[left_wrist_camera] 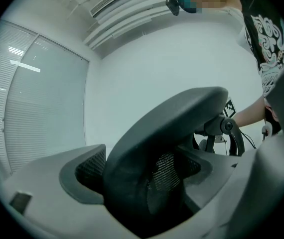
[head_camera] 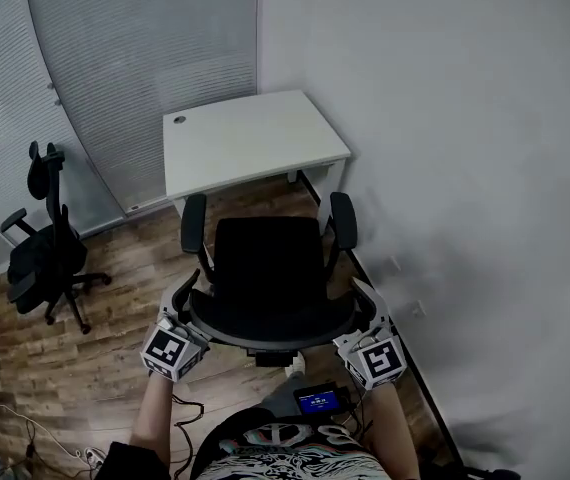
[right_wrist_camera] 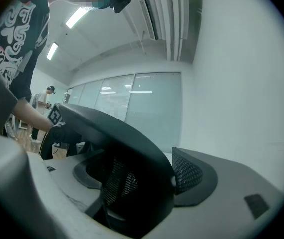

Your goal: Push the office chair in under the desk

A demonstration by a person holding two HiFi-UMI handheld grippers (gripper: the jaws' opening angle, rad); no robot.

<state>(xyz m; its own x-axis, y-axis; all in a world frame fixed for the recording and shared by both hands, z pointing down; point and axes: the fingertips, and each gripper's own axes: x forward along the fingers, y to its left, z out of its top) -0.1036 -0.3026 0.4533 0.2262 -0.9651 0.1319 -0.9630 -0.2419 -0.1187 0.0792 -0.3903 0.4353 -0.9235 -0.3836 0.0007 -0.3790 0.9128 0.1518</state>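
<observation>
A black office chair stands on the wood floor just in front of the white desk, its seat and two armrests pointing toward the desk. My left gripper is shut on the left end of the curved backrest top. My right gripper is shut on its right end. In the left gripper view the dark backrest rim fills the gap of the left gripper. The right gripper view shows the same rim clamped in the right gripper.
A second black office chair stands at the left by the blinded glass partition. A white wall runs close along the right of the desk and chair. Cables lie on the floor at bottom left.
</observation>
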